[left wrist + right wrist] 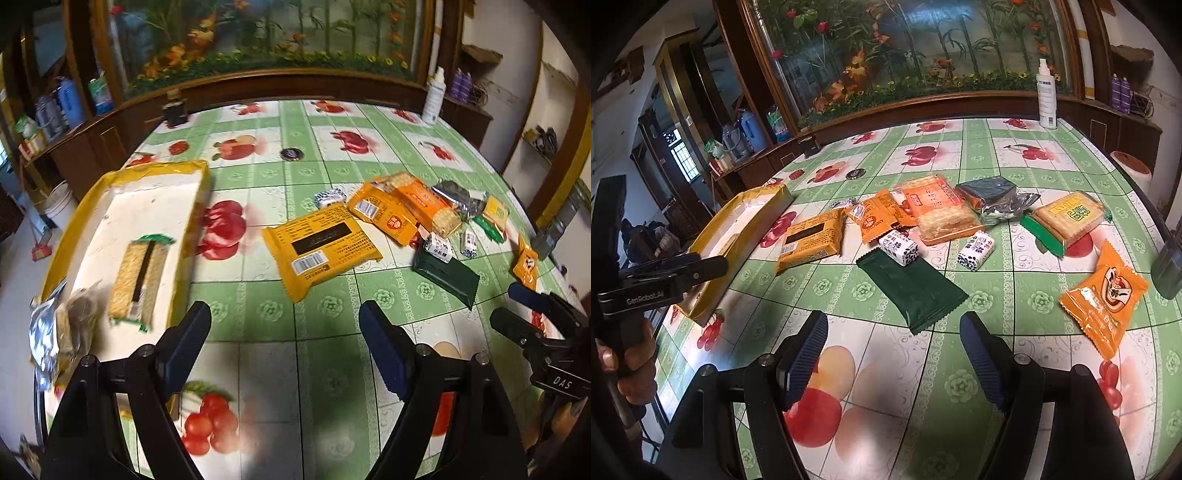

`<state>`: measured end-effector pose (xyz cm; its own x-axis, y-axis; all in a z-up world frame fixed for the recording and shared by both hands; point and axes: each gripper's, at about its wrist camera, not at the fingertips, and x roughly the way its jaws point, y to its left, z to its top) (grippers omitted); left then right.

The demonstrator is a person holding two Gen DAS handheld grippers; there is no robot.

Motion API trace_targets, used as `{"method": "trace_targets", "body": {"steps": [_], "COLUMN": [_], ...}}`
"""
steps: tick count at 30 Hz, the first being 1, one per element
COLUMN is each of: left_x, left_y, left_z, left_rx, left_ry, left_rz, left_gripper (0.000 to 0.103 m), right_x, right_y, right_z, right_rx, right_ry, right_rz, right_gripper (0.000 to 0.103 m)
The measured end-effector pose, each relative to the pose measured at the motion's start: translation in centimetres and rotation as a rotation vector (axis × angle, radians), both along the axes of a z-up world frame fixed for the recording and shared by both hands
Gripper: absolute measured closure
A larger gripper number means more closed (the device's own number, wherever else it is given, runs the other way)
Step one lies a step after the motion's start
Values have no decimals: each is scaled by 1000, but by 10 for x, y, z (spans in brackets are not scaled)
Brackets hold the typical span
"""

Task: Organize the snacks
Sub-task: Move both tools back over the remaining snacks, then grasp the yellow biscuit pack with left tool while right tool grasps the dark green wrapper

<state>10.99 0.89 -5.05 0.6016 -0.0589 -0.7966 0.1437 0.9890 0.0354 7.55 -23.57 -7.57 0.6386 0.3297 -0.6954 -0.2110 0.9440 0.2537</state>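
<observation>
My left gripper [285, 312] hangs open and empty over the tablecloth, just right of a yellow-rimmed white tray [192, 173]. In the tray lie a cracker packet [138, 280] and some foil packs. Beyond the left fingers lies a yellow packet [321, 247]. My right gripper [894, 321] is open too, with nothing between its fingers, and a dark green packet [912, 288] lies just ahead of it. Two small white-and-blue candies [899, 249] sit behind that packet. An orange packet [1104, 299] lies to the right. Orange cracker packs [938, 210], a silver foil pack [993, 199] and a green-edged cracker pack [1067, 221] are heaped further back.
A white spray bottle [1047, 96] stands at the table's far edge, against a wooden cabinet. A dark round lid [856, 172] and a small dark box [809, 144] sit further back. A hand [631, 354] holds the left gripper at the left edge of the right wrist view.
</observation>
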Motion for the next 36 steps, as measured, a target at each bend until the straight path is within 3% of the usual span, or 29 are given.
{"method": "trace_targets", "body": {"steps": [8, 20, 25, 28, 30, 31, 33, 36], "left_x": [42, 90, 100, 102, 96, 92, 83, 68], "left_y": [-23, -37, -31, -28, -29, -30, -31, -32], "left_z": [-25, -51, -56, -58, -58, -56, -54, -51], "left_rx": [35, 139, 63, 25, 21, 16, 8, -20], "left_ry": [91, 154, 180, 171, 159, 154, 153, 161], "left_rz": [-199, -341, -340, -322, -315, -317, -319, -317], "left_gripper": [21, 21, 15, 15, 24, 29, 51, 77], "right_x": [32, 73, 78, 77, 76, 74, 72, 63], "right_y": [10, 24, 33, 37, 36, 35, 31, 25], "right_z": [-7, -26, -34, -34, -32, -31, -30, -29], "right_rx": [-35, -120, -195, -243, -226, -208, -181, -125], "right_ry": [22, 70, 90, 83, 85, 88, 94, 102], "right_rz": [42, 116, 135, 132, 133, 131, 123, 112], "right_gripper": [25, 23, 23, 36, 55, 57, 57, 57]}}
